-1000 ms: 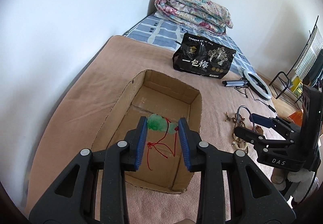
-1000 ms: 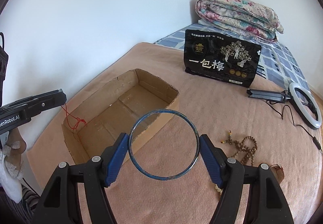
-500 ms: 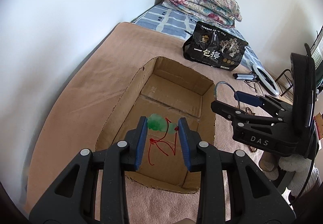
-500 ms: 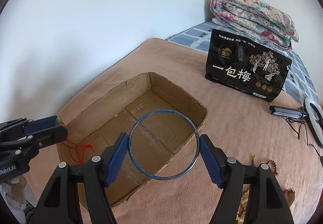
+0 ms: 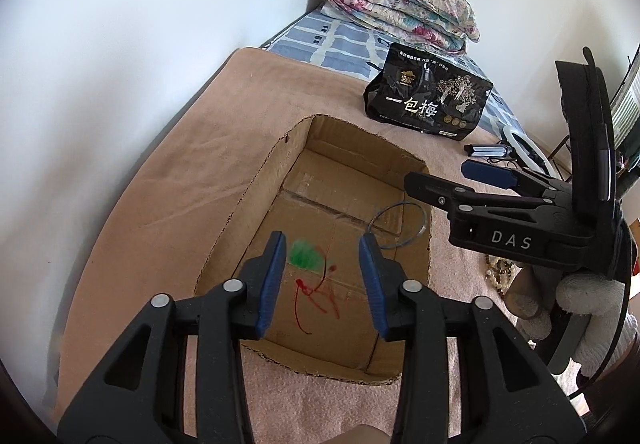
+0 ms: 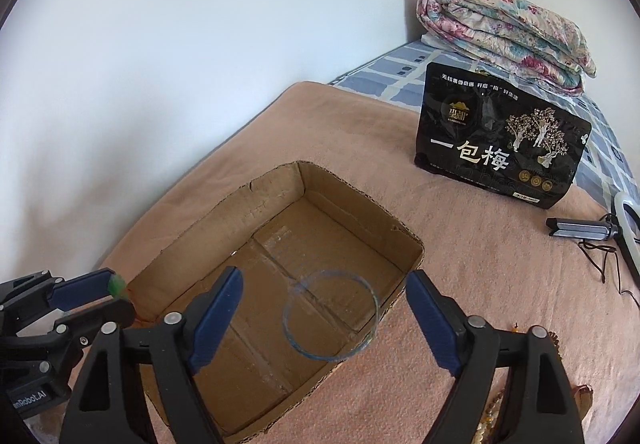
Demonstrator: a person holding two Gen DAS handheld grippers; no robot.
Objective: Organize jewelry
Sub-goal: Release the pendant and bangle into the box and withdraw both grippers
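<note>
An open cardboard box (image 5: 256, 180) (image 6: 352, 188) lies on the tan blanket. My left gripper (image 5: 322, 260) hangs over its near end with jaws spread; a blurred green pendant (image 5: 305, 254) on a red cord (image 5: 316, 296) is loose between them, over the box floor. My right gripper (image 6: 324, 318) is open wide over the box's right side. A thin blue bangle (image 6: 331, 315) (image 5: 398, 224) is blurred and free of the fingers, over the box's right wall. The right gripper also shows in the left wrist view (image 5: 452, 180), and the left in the right wrist view (image 6: 102, 294).
A black snack bag (image 6: 500, 152) (image 5: 428, 100) stands behind the box, with a folded floral quilt (image 6: 504, 32) beyond it. A ring light and its stand (image 6: 592, 232) lie at the right. Wooden bead strings (image 5: 498, 270) (image 6: 494, 418) lie on the blanket right of the box.
Both grippers have opened. The pendant has left the left fingers and the bangle has left the right fingers; both are dropping at the box. Both grippers moved in over the box.
</note>
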